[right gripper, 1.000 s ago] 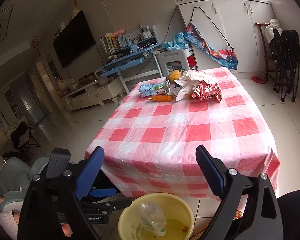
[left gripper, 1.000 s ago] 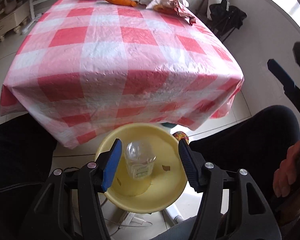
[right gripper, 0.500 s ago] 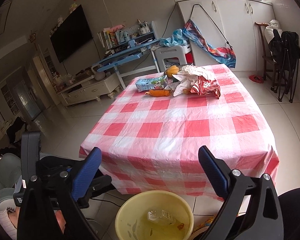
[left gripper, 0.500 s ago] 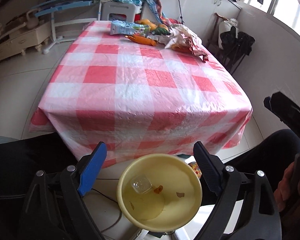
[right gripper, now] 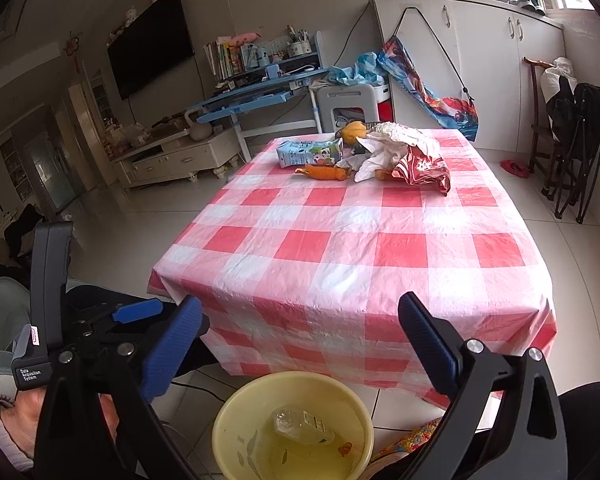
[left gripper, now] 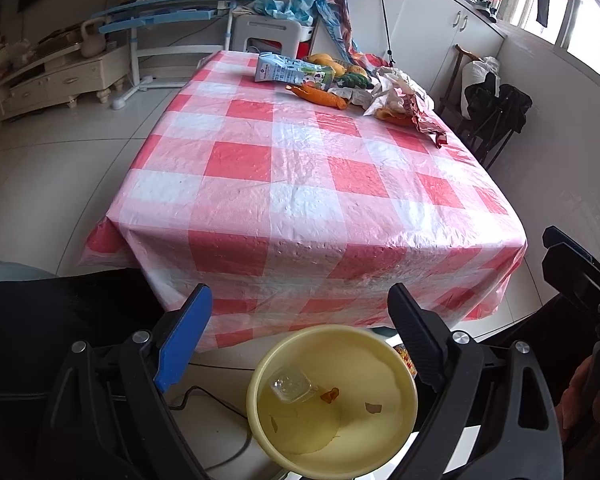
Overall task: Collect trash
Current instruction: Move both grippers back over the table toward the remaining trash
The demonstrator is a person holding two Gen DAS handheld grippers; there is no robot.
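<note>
A yellow bucket (left gripper: 396, 354) stands on the floor below the table's near edge, with a clear plastic bottle (left gripper: 290, 385) lying inside; both show in the right wrist view, bucket (right gripper: 236, 404) and bottle (right gripper: 302, 426). My left gripper (left gripper: 300, 320) is open and empty above the bucket. My right gripper (right gripper: 300, 334) is open and empty too. At the table's far end lie a milk carton (right gripper: 310, 152), an orange wrapper (right gripper: 322, 173), crumpled white paper (right gripper: 388, 146) and a red snack bag (right gripper: 422, 170).
The table (left gripper: 300, 168) has a red and white checked plastic cloth. A blue desk (right gripper: 256, 96) and white stool stand behind it, a dark chair (right gripper: 576, 128) at the right. A cable (left gripper: 216, 398) runs on the floor by the bucket.
The left gripper opened and let the bottle drop into the bucket, then rose and tilted up toward the table. The right gripper stayed open and lifted slightly.
</note>
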